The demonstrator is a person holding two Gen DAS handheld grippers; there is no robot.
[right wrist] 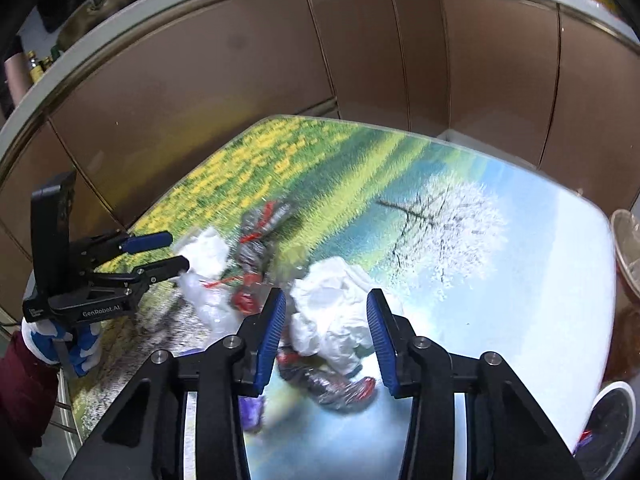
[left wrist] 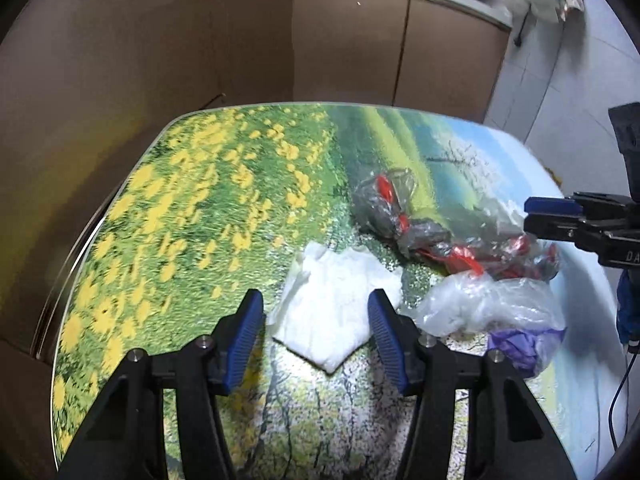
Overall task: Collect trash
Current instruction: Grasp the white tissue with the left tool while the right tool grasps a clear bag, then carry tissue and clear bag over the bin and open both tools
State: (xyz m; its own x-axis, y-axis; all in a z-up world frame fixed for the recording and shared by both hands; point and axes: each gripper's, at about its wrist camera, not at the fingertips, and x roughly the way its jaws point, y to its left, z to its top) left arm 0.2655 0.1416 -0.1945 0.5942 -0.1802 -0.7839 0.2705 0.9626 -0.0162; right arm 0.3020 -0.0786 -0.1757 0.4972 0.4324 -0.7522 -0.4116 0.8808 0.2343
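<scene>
A crumpled white tissue (left wrist: 332,312) lies on the landscape-print table (left wrist: 192,200). My left gripper (left wrist: 316,304) is open just above it, one finger on each side. Beyond lie a grey-and-red plastic wrapper (left wrist: 404,216), a clear plastic bag (left wrist: 484,304) and a purple scrap (left wrist: 516,344). My right gripper (right wrist: 326,304) is open over the clear crumpled bag (right wrist: 340,320), with the grey-red wrapper (right wrist: 340,388) under it. The right gripper also shows at the right edge of the left wrist view (left wrist: 548,216). The left gripper shows in the right wrist view (right wrist: 176,250), by the tissue (right wrist: 208,252).
Brown cabinet doors (left wrist: 200,48) stand close behind the table. A white-rimmed bin with a dark liner (right wrist: 612,424) sits at the right below the table edge. A bowl-like container (right wrist: 628,248) is at the far right. The floor is pale tile (left wrist: 568,80).
</scene>
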